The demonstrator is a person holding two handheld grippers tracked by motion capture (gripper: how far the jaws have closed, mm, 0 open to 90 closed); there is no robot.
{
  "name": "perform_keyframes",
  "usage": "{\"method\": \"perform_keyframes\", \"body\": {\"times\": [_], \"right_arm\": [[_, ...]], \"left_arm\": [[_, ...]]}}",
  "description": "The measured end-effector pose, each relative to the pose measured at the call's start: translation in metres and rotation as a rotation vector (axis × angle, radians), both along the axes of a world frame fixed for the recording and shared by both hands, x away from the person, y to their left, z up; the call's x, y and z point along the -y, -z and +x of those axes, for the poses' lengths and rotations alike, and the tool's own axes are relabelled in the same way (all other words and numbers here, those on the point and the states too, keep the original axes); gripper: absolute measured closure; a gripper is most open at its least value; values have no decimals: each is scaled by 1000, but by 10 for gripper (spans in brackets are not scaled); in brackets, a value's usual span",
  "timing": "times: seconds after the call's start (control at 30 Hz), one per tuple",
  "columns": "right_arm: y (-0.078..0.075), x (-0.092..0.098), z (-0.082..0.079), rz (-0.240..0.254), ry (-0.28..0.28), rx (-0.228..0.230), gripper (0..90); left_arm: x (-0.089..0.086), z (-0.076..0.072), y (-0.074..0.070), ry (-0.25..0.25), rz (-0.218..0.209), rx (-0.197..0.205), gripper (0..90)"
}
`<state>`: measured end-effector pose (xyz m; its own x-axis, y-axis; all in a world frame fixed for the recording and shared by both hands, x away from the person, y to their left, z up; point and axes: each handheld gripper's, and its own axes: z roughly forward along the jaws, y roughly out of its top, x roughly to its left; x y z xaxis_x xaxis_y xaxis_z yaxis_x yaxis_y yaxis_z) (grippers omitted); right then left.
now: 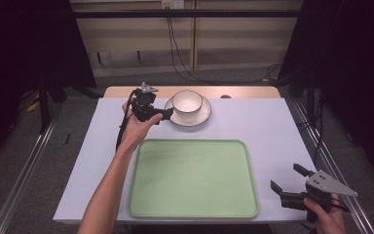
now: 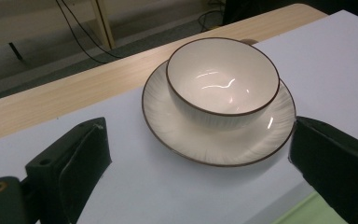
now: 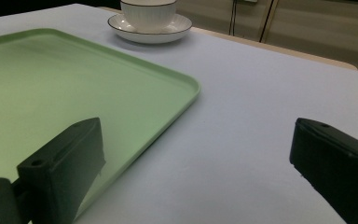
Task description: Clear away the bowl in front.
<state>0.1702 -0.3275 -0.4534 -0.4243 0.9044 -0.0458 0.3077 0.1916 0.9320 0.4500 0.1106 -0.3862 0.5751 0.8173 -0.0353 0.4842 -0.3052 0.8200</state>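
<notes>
High view: the left tool (image 1: pixel 168 113) sits at the near-left rim of the saucer (image 1: pixel 202 115), which carries a white bowl (image 1: pixel 187 101) at the far middle of the desk (image 1: pixel 272 126); whether its jaws stand apart cannot be read from this angle, as the hand (image 1: pixel 136 127) and tool body overlap them. The right tool (image 1: pixel 286 179) rests near the desk's front right corner, jaws spread and empty, well apart from the green tray (image 1: pixel 193 178), which lies bare in the front middle. Left gripper view: the jaws stand wide and hold nothing; the saucer (image 2: pixel 219 144) lies between and beyond them, its right edge close to the right-hand jaw, the bowl (image 2: pixel 223 81) seated loose upon it. Contact with the rim cannot be confirmed. Judged risks: the bowl is merely resting on the saucer, so a grasp on the saucer rim followed by a tilted lift could slide or tip the bowl off; a jaw pushing the rim before closing could shove the pair toward the desk's far wooden edge. Right gripper view: jaws apart, empty, looking across the tray (image 3: pixel 186 84) corner to the distant saucer (image 3: pixel 149 35). This view shows the tray's raised lip, which the others barely convey; only the high view shows both tools' relative positions.
</notes>
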Motion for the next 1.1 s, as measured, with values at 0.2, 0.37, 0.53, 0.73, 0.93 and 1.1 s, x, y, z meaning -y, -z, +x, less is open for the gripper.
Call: {"method": "perform_keyframes", "body": {"times": [0.2,0.37,0.53,0.73,0.93,1.1], "right_arm": [[0,0,0,0,-2,1,25],[0,0,0,2,-5,-5,25],[1,0,0,3,-4,-10,25],[1,1,0,3,-11,-8,25],[2,0,0,0,-25,-3,25],[2,0,1,1,-30,-1,25]], "left_arm": [[8,14,-3,27,-15,-25,43],[17,24,-5,31,-3,-48,44],[28,40,3,-13,53,-108,93],[32,57,12,3,79,-157,193],[36,65,22,-12,58,-217,155],[41,73,30,-37,133,-252,203]]}}
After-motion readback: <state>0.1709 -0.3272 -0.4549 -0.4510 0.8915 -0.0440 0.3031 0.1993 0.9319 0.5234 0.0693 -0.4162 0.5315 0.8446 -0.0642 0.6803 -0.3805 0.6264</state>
